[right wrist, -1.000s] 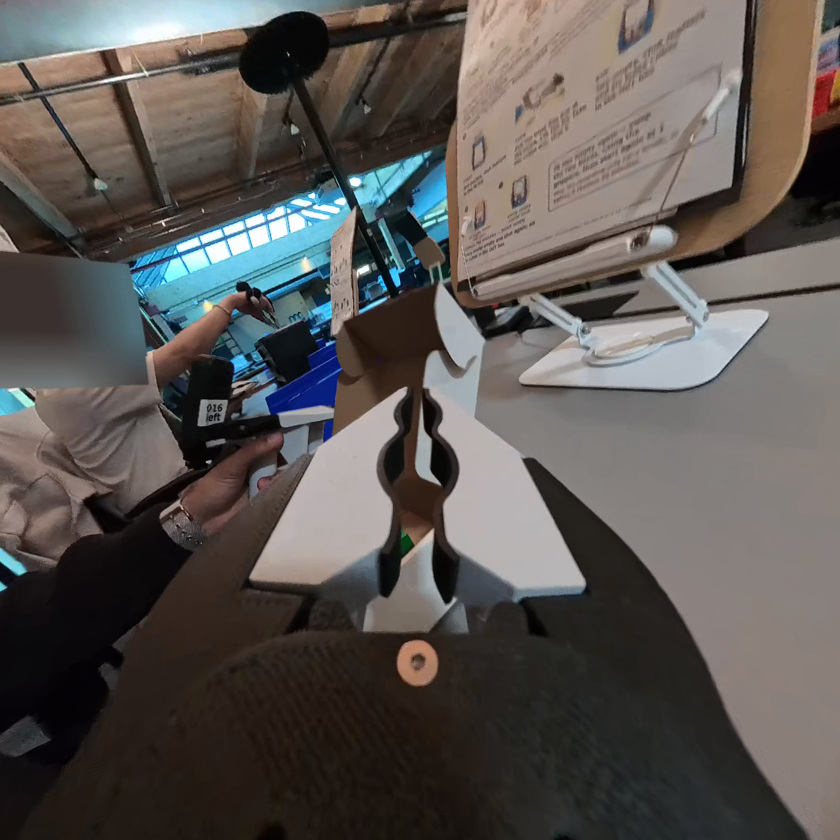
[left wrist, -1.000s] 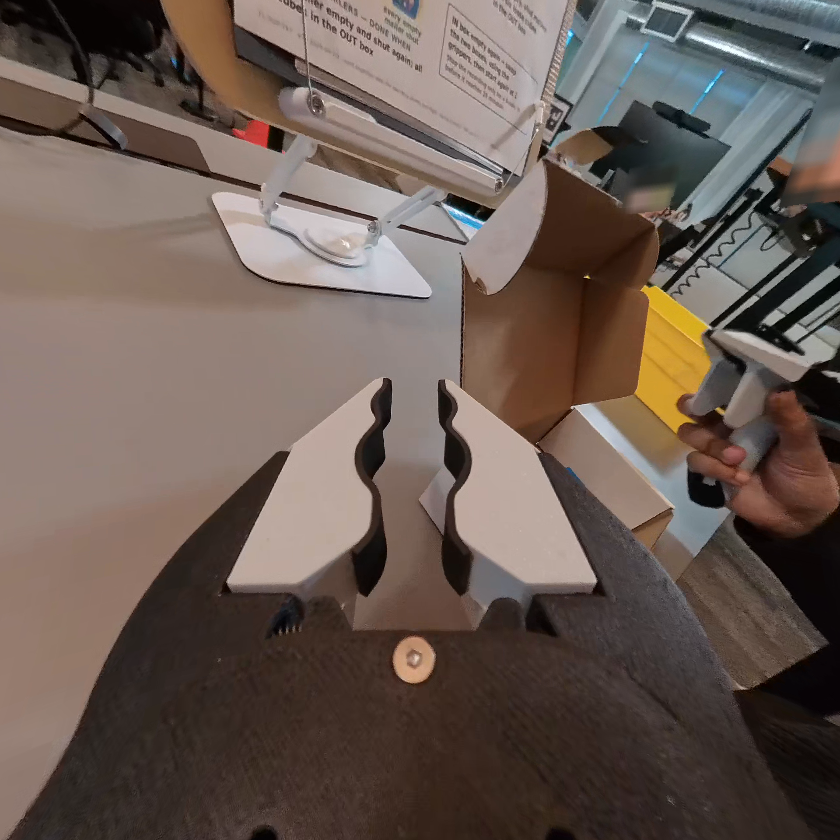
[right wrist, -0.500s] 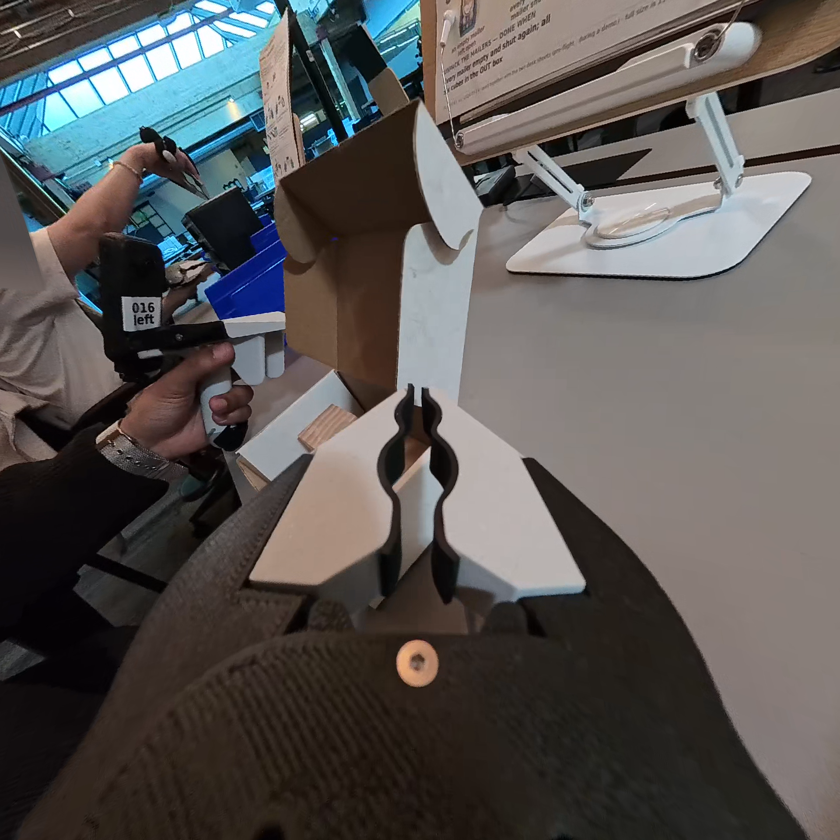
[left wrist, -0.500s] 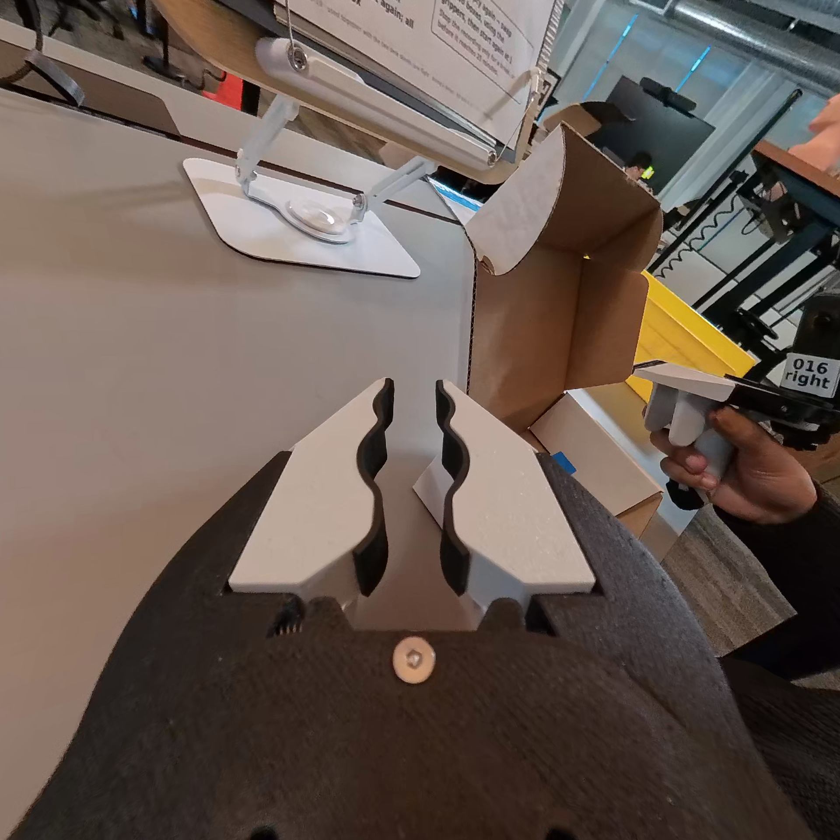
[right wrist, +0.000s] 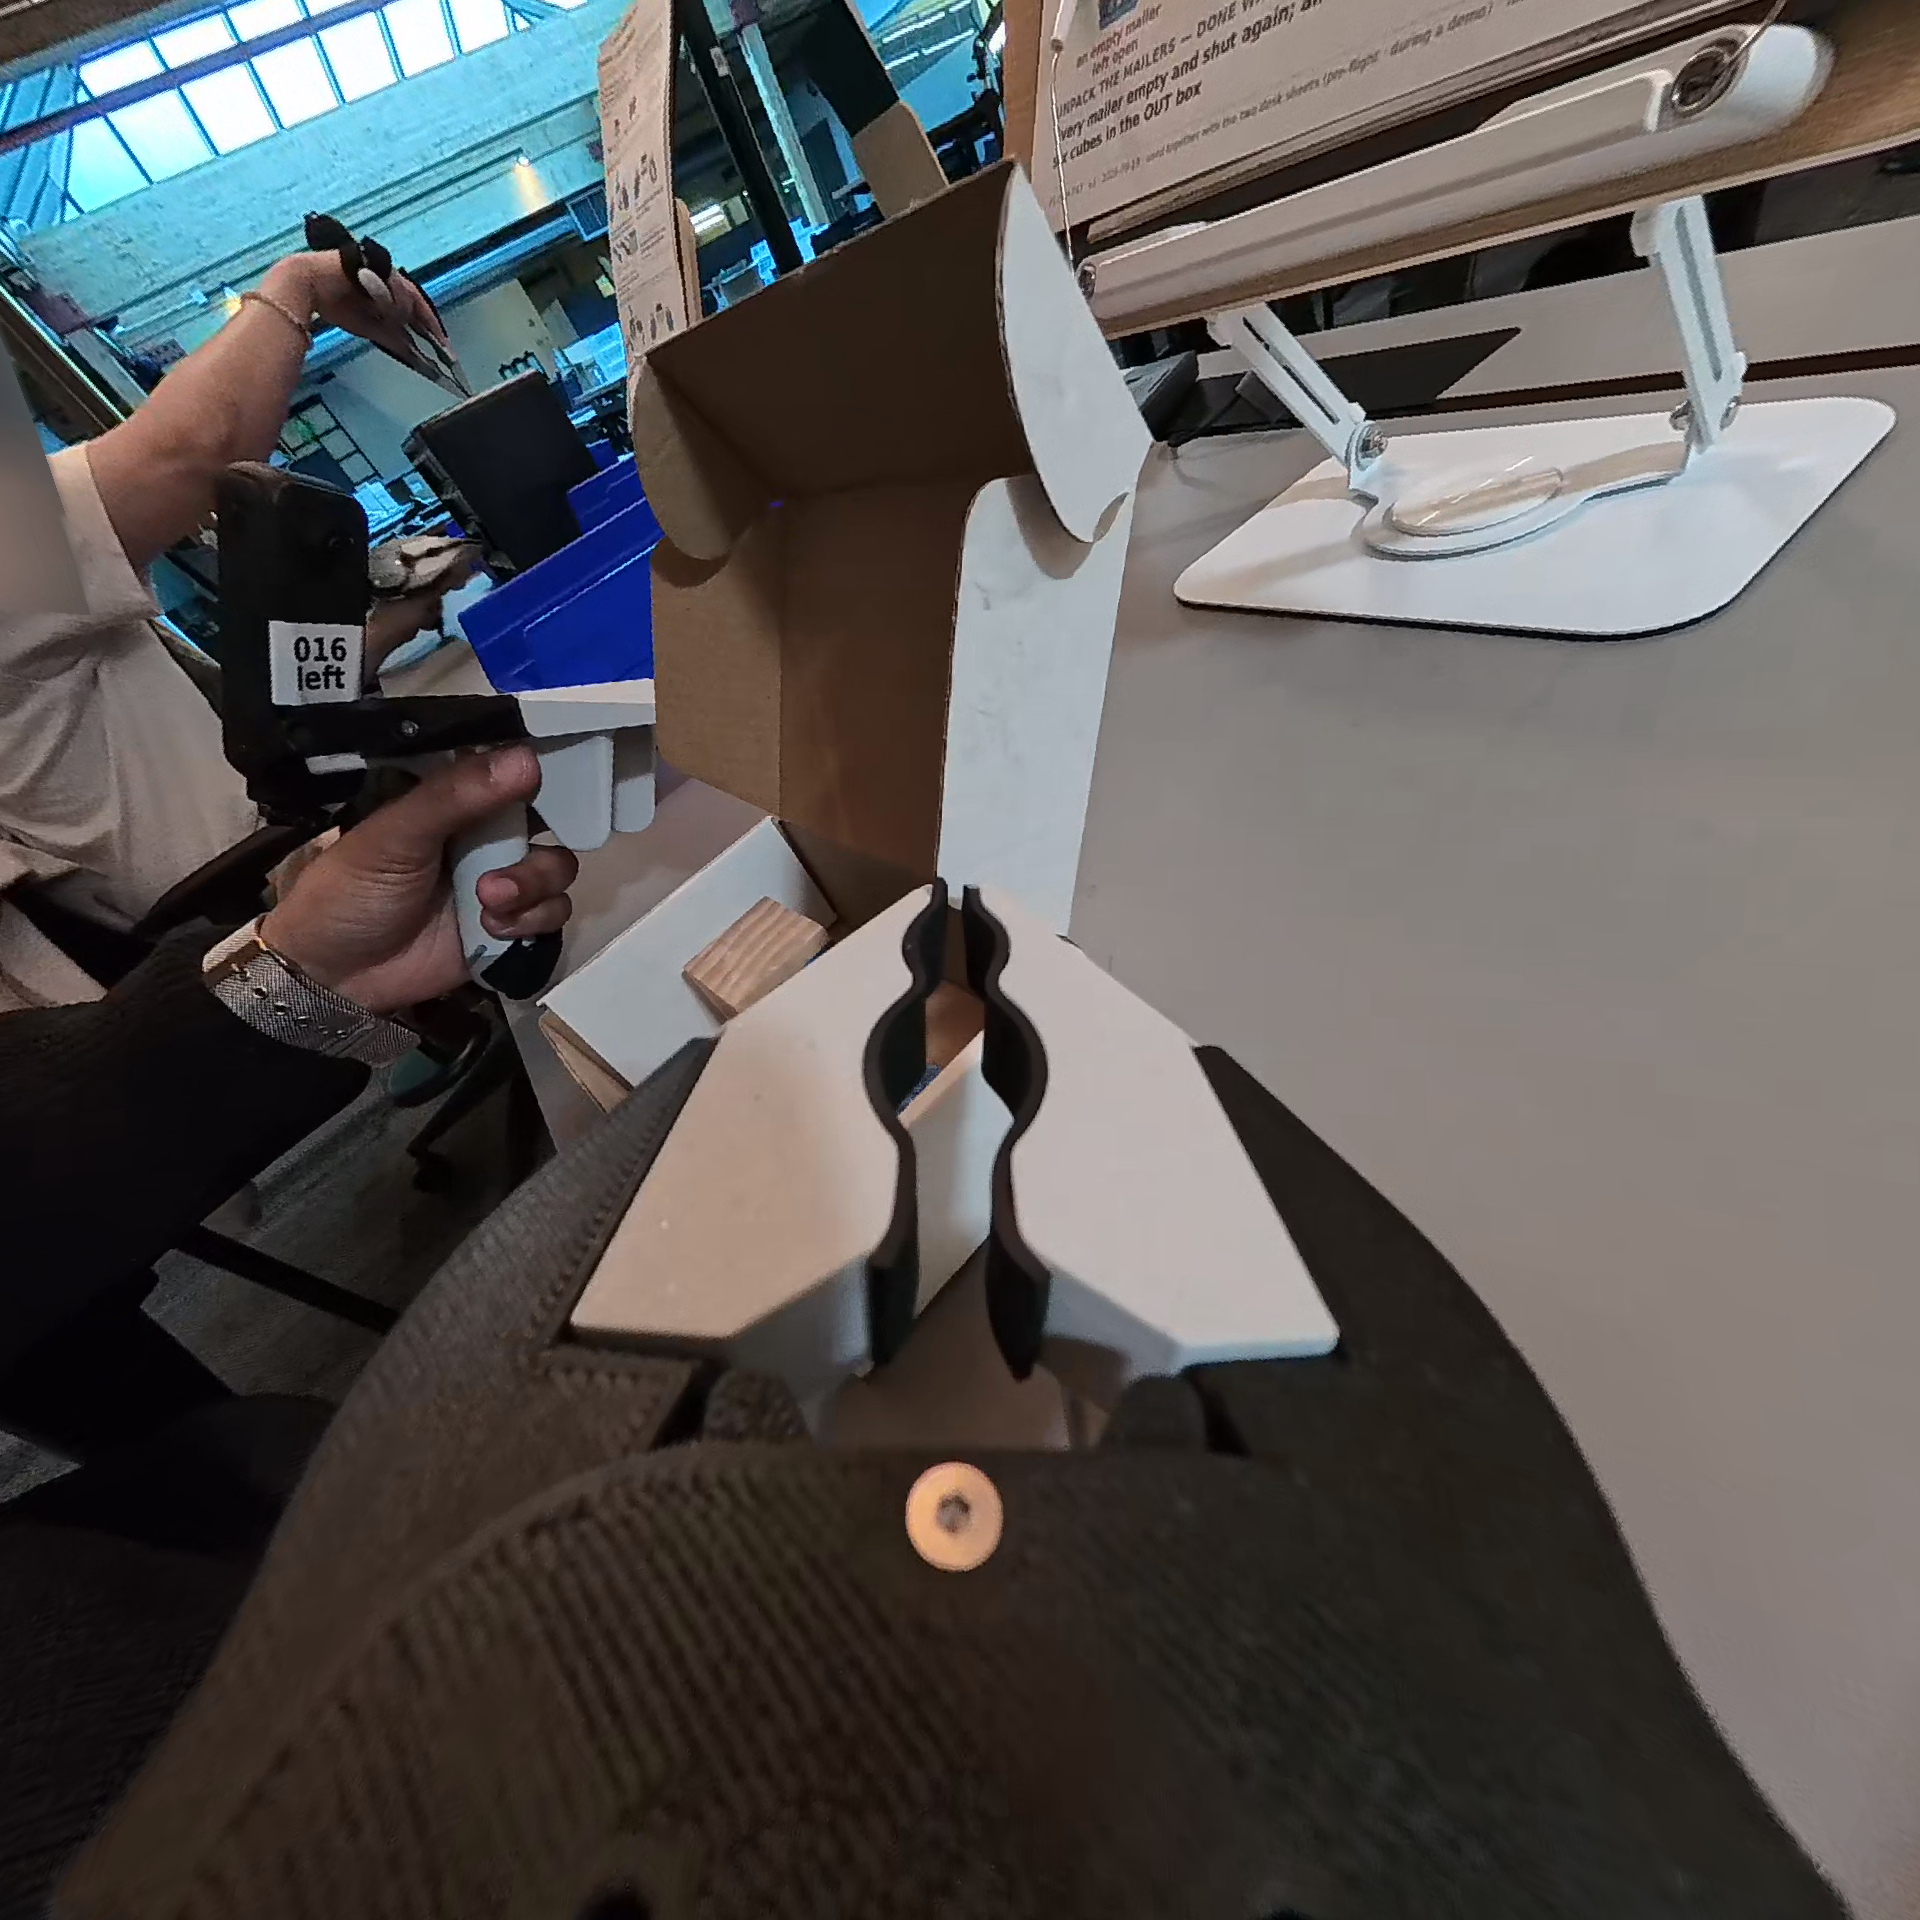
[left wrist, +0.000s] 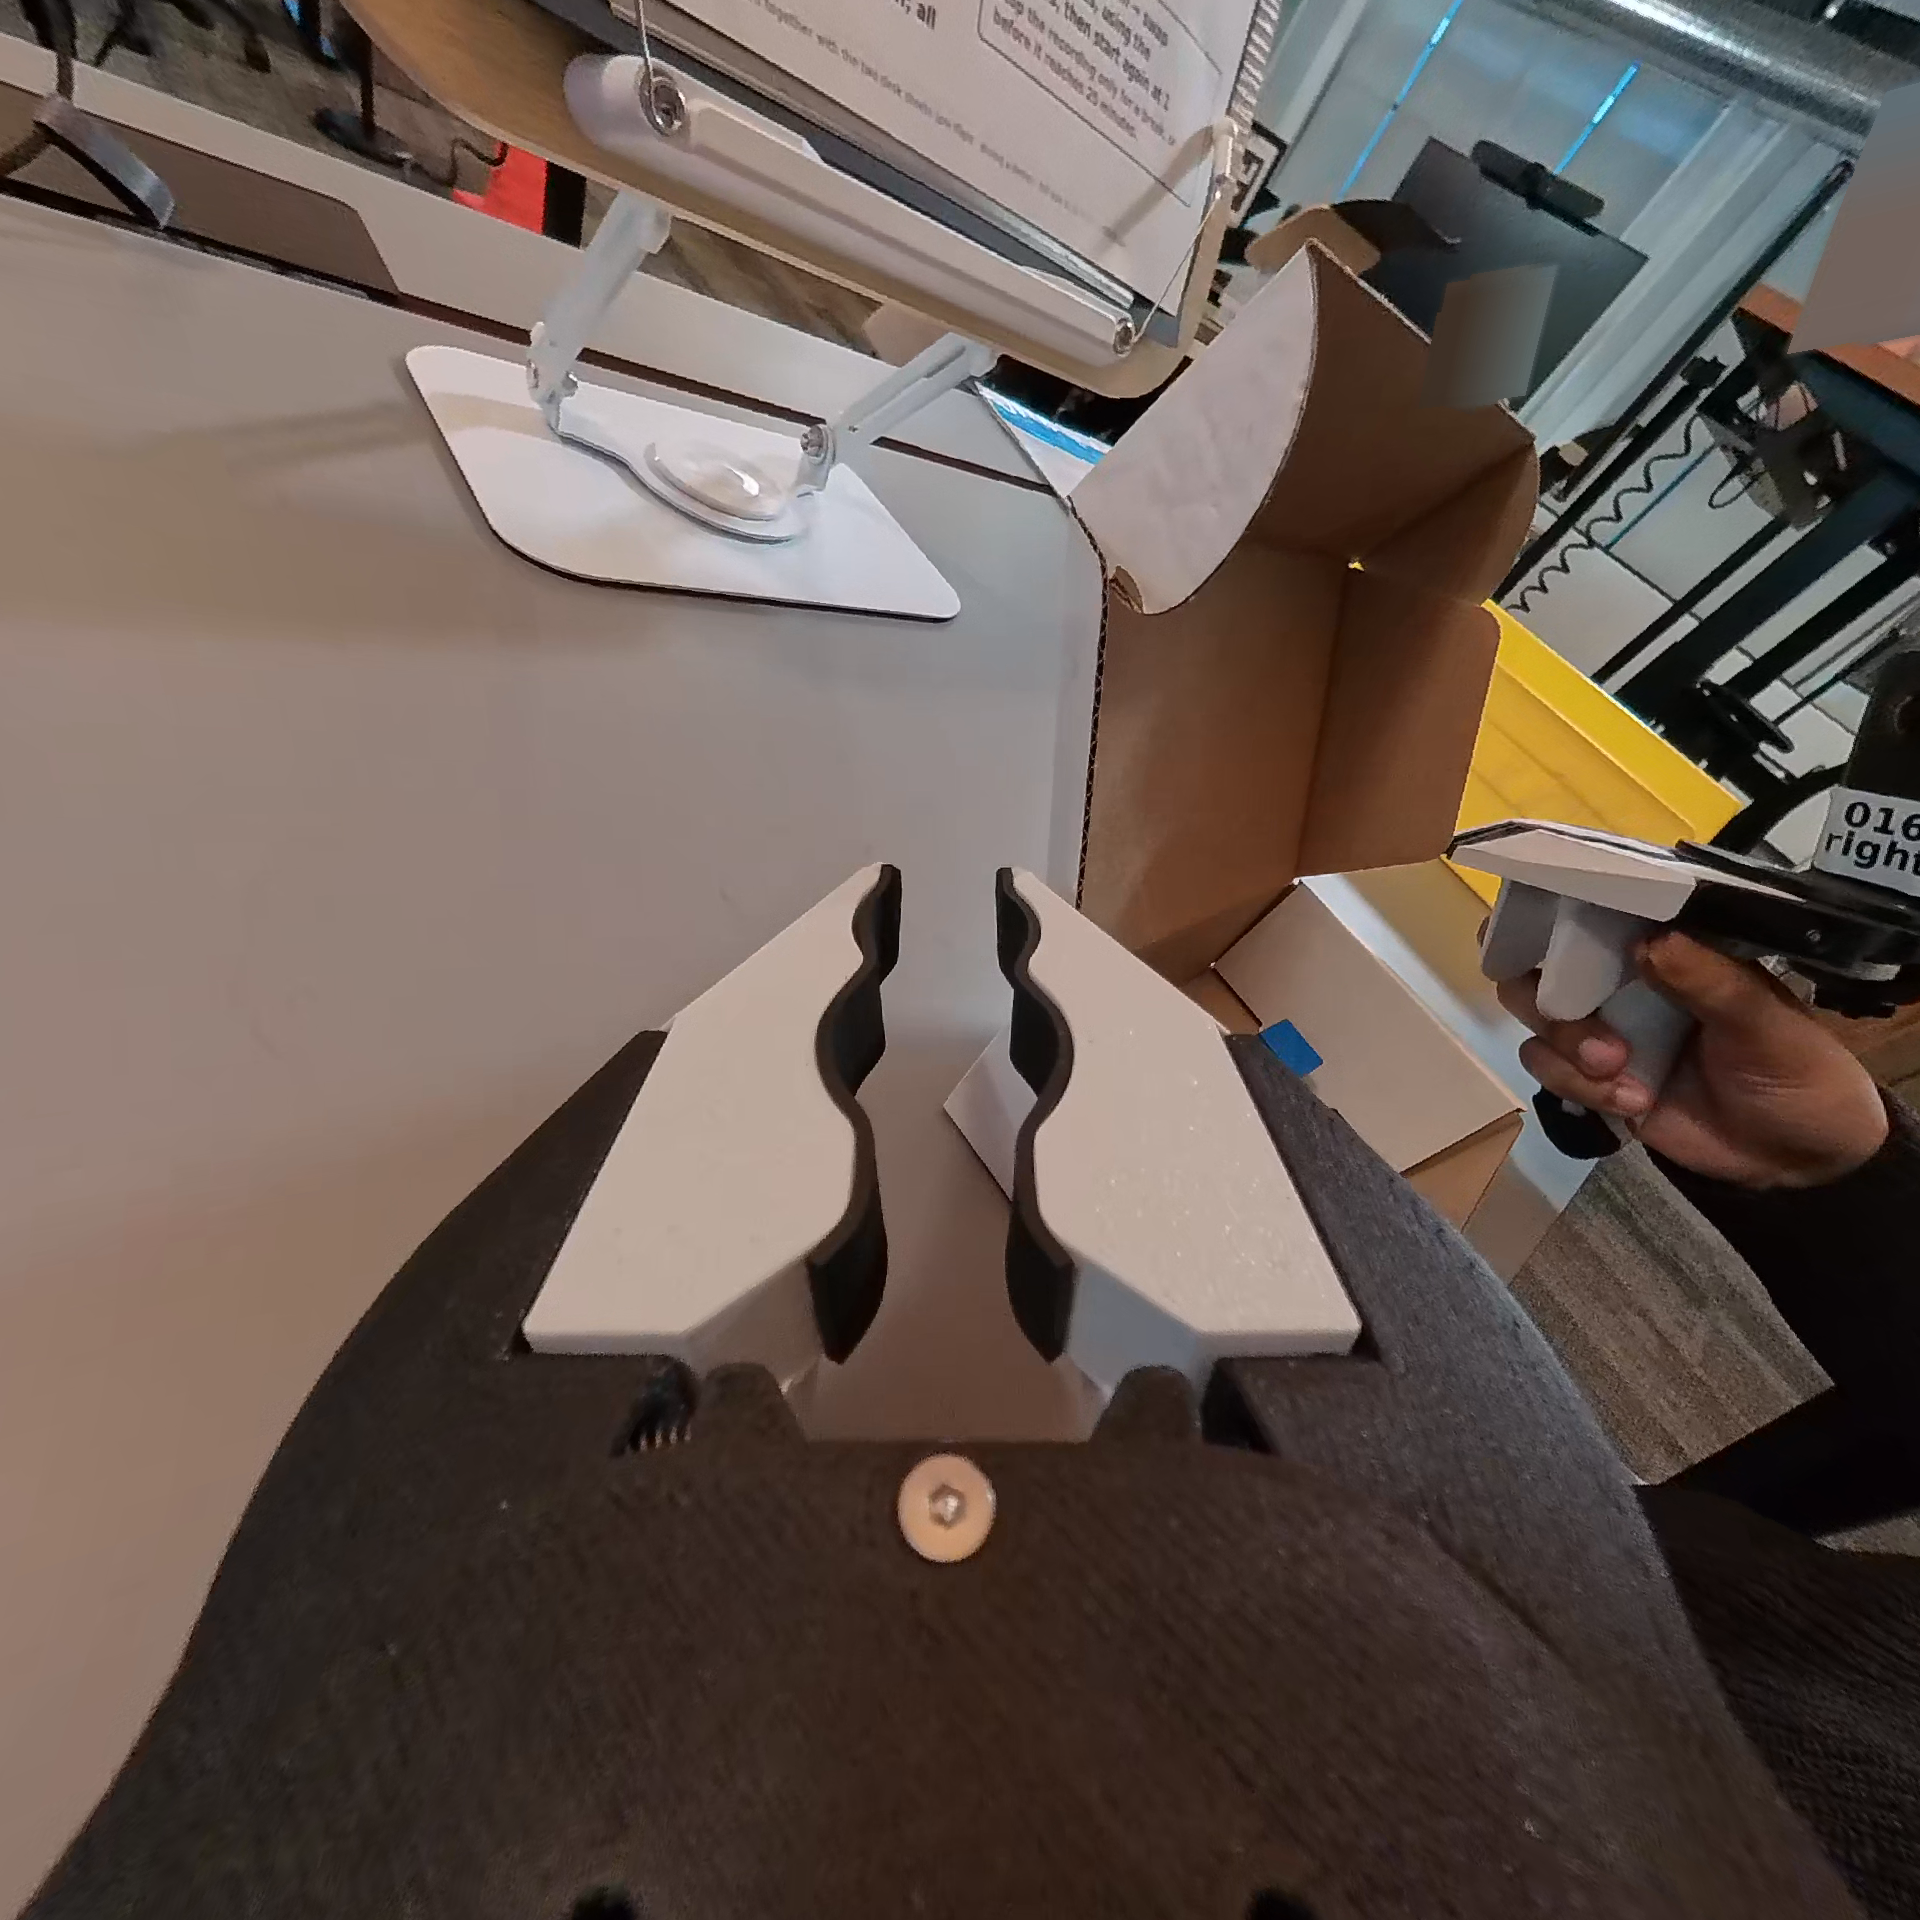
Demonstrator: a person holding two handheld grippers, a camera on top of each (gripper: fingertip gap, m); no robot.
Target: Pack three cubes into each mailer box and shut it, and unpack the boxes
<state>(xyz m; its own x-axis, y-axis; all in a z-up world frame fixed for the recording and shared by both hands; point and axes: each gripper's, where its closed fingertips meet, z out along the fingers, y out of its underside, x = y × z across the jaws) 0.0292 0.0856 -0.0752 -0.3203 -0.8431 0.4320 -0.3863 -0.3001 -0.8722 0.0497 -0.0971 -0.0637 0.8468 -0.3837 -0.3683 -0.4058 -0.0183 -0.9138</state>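
The mailer box (left wrist: 1247, 727), white outside and brown inside, stands on the table with its lid upright; it also shows in the right wrist view (right wrist: 862, 644). A wooden cube (right wrist: 758, 951) lies inside it; other contents are hidden. My left gripper (left wrist: 948, 904) is open and empty at the box's left side, with a white box corner under its right finger. It shows from the side in the right wrist view (right wrist: 613, 779). My right gripper (right wrist: 954, 894) is almost closed with the box's white near wall between the jaws. It shows in the left wrist view (left wrist: 1548, 956).
A document stand on a white base (left wrist: 675, 520) stands behind the box, seen also in the right wrist view (right wrist: 1558, 561). A yellow bin (left wrist: 1558, 790) and a blue bin (right wrist: 561, 623) sit beyond the table. Another person (right wrist: 104, 675) works far left. Floor lies past the table edge. My hands' fingertips stand some 20 cm from each other.
The right wrist view has tilted down from the ceiling towards the box and come closer, bringing the cube into sight. The left gripper has shifted only slightly. Neither gripper's jaws have changed.
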